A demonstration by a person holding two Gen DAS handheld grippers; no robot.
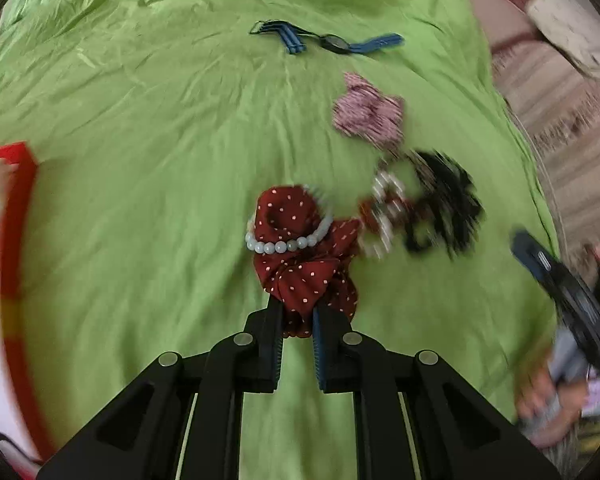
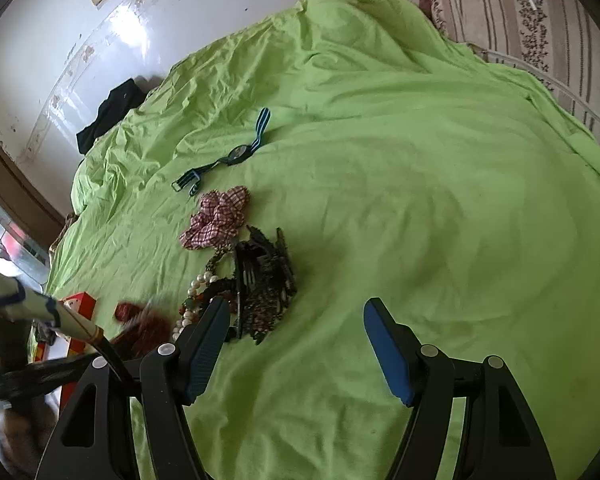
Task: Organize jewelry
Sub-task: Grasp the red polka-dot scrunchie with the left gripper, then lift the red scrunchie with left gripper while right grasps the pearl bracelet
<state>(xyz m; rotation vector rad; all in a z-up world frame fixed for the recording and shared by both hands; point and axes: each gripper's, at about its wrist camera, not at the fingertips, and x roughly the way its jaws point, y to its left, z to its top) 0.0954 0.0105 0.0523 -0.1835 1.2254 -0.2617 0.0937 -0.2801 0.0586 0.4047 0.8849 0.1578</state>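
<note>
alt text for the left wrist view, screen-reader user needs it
The left gripper is shut on the near edge of a dark red polka-dot scrunchie lying on a green sheet, with a pale bead bracelet draped over it. To its right lie more beads, a black hair claw and a pink checked scrunchie; a blue-strapped watch lies farther off.
</note>
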